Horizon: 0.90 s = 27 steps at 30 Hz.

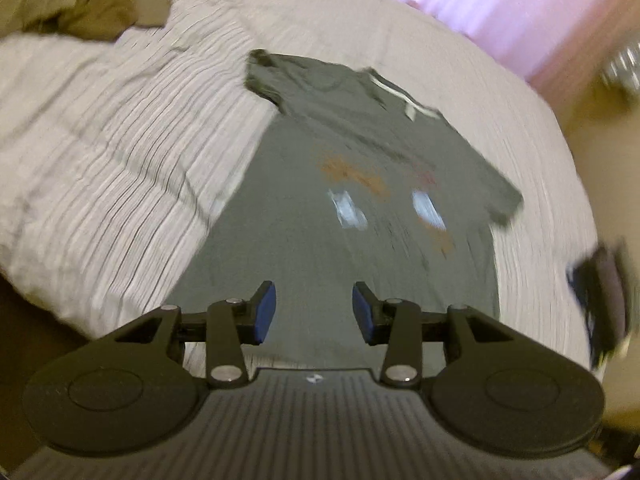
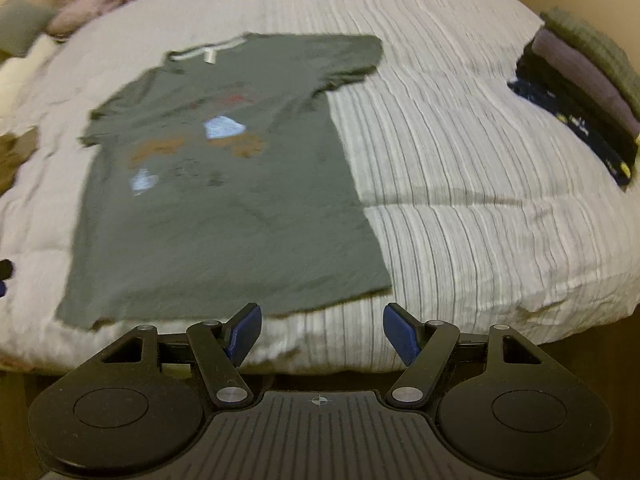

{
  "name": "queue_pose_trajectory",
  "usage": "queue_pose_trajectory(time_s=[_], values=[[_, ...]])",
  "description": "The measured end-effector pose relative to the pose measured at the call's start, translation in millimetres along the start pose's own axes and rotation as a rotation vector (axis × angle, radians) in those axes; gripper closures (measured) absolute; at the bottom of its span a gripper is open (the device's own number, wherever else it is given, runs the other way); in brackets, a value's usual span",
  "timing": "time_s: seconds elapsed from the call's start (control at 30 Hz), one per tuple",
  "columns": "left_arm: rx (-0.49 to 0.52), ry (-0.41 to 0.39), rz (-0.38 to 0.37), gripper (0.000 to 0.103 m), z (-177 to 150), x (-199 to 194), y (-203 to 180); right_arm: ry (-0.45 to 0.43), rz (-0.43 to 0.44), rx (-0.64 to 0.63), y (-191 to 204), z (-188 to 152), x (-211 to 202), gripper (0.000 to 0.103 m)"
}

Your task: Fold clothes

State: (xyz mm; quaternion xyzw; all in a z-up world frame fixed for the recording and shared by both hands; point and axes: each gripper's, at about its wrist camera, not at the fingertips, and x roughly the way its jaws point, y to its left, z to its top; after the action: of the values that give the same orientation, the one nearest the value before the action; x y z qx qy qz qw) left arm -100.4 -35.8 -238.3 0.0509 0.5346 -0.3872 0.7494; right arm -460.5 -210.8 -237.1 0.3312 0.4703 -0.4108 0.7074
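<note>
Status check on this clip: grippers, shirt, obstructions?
Left gripper and right gripper open, empty. Grey T-shirt flat on striped bedspread, unfolded. Nothing on the shirt; folded stack well aside.

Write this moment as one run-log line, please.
grey T-shirt: spread flat on striped bedspread | left hand-held gripper: open, empty | right hand-held gripper: open, empty | fold: not begun

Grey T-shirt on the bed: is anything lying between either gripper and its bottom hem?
Nothing visible. The grey T-shirt lies flat on the striped bedspread. The left gripper hangs open over its lower part, the right gripper open just past the hem corner. The folded stack and olive garment sit well aside.
</note>
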Motion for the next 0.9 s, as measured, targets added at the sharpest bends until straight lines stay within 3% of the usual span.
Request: queue_pose_trajectory(time_s=[0.23,0.43,0.57,0.73,0.8,0.87,0.9], values=[[-0.266,-0.038,-0.036,0.063,109.6,123.6,51.1,0.117,-0.057,0.024,25.9,90.4,100.0,0.032],[-0.423,-0.067,-0.047,0.061,189.5,223.9,83.3,0.107,-0.085,0.083,52.9,153.4,166.4,0.032],[-0.580,-0.063,-0.103,0.061,209.3,272.1,107.7,0.111,-0.128,0.100,59.5,177.7,201.9,0.032],[-0.748,-0.128,-0.201,0.062,207.8,301.3,127.1,0.113,-0.163,0.110,59.8,197.9,225.6,0.032],[-0.730,-0.149,-0.200,0.071,208.7,303.0,125.5,0.120,-0.176,0.106,62.1,202.9,231.9,0.032],[-0.614,-0.139,-0.142,0.093,215.2,304.8,117.5,0.125,-0.185,0.098,66.4,207.7,237.2,0.032],[-0.533,-0.132,-0.111,0.094,219.3,305.5,112.2,0.126,-0.188,0.091,68.4,210.4,239.5,0.032]])
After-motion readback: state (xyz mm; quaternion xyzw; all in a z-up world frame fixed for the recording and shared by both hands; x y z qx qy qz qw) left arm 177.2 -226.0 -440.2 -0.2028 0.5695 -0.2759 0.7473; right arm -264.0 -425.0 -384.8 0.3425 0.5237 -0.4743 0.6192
